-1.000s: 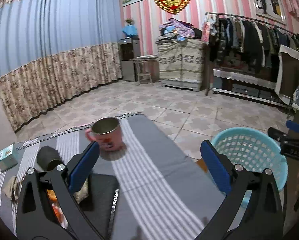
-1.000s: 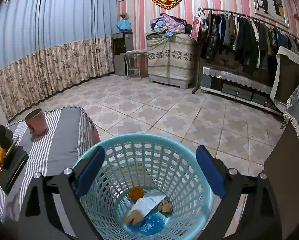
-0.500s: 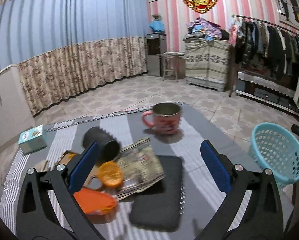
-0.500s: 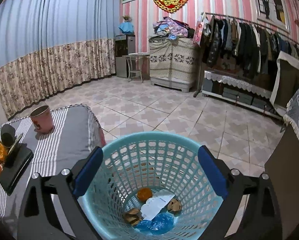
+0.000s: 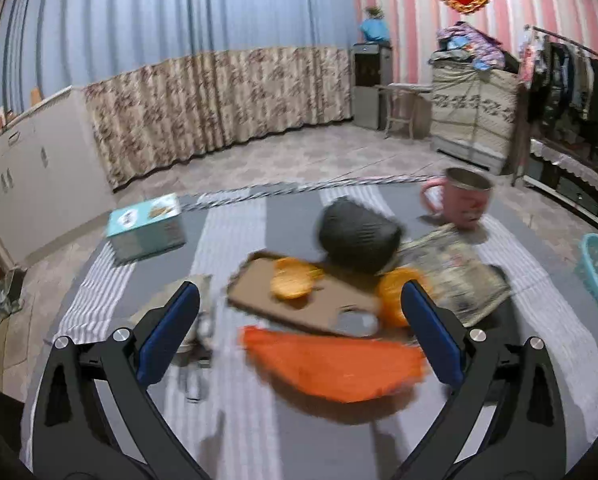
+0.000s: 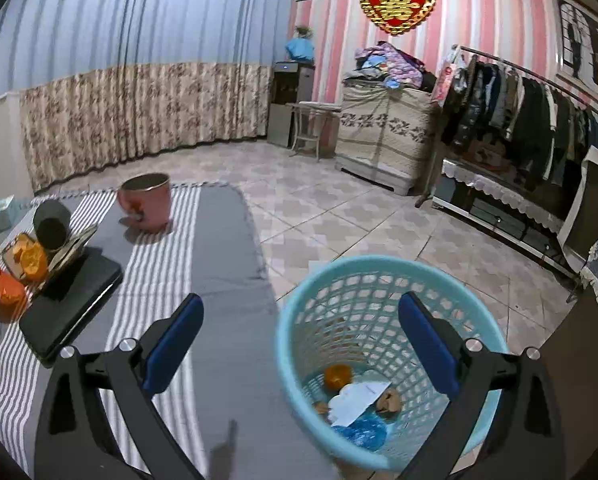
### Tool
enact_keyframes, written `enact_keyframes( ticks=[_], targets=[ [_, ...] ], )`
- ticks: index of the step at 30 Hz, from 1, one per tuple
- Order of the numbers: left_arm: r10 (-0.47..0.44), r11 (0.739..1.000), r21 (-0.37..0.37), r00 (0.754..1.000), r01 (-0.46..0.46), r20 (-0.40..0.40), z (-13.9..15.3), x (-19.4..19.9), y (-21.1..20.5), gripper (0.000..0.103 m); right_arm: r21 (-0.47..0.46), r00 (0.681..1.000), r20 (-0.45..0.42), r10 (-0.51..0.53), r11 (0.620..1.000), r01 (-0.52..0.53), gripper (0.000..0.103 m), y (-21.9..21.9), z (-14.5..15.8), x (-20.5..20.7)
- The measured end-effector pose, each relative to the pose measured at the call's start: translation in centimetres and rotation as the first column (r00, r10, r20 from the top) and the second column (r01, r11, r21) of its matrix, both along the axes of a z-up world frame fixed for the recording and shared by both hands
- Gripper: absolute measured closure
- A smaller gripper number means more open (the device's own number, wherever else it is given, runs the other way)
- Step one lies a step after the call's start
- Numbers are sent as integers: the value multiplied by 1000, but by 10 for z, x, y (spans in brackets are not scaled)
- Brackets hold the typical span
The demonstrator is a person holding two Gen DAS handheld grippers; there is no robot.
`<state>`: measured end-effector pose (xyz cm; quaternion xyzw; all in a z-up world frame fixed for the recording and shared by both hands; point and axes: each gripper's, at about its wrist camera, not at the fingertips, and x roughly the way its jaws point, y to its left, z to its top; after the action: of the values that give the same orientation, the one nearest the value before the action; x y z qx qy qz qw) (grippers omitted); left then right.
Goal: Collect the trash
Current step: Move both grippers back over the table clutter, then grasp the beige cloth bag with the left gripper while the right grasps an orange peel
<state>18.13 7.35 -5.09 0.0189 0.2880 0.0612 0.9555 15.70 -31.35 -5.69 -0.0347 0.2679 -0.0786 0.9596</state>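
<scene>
My left gripper (image 5: 299, 332) hangs over the striped table (image 5: 235, 232), fingers spread wide, nothing between them. Below and ahead lies the trash pile, blurred: an orange wrapper (image 5: 335, 364) nearest me, a brown card (image 5: 299, 300) behind it with an orange peel (image 5: 291, 282) on top, a second peel (image 5: 395, 296) at the card's right end. A black cup (image 5: 357, 236) lies on its side against the card's far edge. A crumpled paper (image 5: 455, 276) sits to the right of the pile, a pink mug (image 5: 461, 196) upright beyond it. A teal box (image 5: 147, 226) stands apart at far left. My right gripper (image 6: 301, 344) is also spread wide and empty, held at the table's edge, partly above the blue basket (image 6: 299, 320) on the floor. In the basket: an orange peel (image 6: 337, 375), a white paper (image 6: 357, 396), brown scraps (image 6: 389, 400), something blue (image 6: 361, 432) at the bottom. From this side a black notebook (image 6: 69, 308) shows under the pile's near end.
</scene>
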Motion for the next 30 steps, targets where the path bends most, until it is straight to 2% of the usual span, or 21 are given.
enact_keyframes(
  ticks=[6, 10, 17, 19, 21, 22, 23, 24, 25, 27, 30],
  targets=[
    [58, 998, 12, 996, -57, -71, -16, 15, 53, 6, 15, 998, -42, 36, 999, -36, 7, 41, -9, 9],
    [65, 998, 4, 992, -65, -104, -26, 23, 78, 6, 23, 995, -72, 67, 998, -65, 7, 68, -11, 17],
    [74, 997, 11, 982, -73, -172, -43, 40, 98, 7, 56, 982, -118, 147, 988, -142, 7, 117, -14, 36],
    [56, 998, -5, 979, -58, -195, -49, 47, 101, 13, 42, 979, -117, 166, 986, -162, 7, 132, -12, 38],
    [40, 999, -23, 972, -46, -232, -55, 52, 102, 31, 31, 978, -116, 174, 985, -172, 7, 143, -11, 38],
    [35, 999, -28, 969, -43, -245, -57, 54, 102, 36, 34, 976, -120, 179, 984, -176, 7, 148, -12, 38],
    [30, 999, -32, 966, -40, -258, -60, 55, 101, 48, 36, 975, -125, 184, 983, -181, 7, 152, -12, 38],
    [32, 999, -32, 963, -42, -267, -61, 57, 102, 53, 34, 974, -127, 188, 982, -185, 7, 156, -12, 37],
    [31, 998, -36, 964, -42, -264, -61, 57, 103, 56, 30, 973, -128, 190, 982, -188, 7, 158, -12, 38],
    [21, 998, -59, 970, -36, -240, -58, 54, 106, 73, 21, 971, -132, 198, 980, -197, 7, 166, -11, 39],
    [26, 996, -74, 977, -42, -211, -55, 47, 110, 89, 28, 967, -134, 217, 976, -215, 7, 176, -7, 41]
  ],
)
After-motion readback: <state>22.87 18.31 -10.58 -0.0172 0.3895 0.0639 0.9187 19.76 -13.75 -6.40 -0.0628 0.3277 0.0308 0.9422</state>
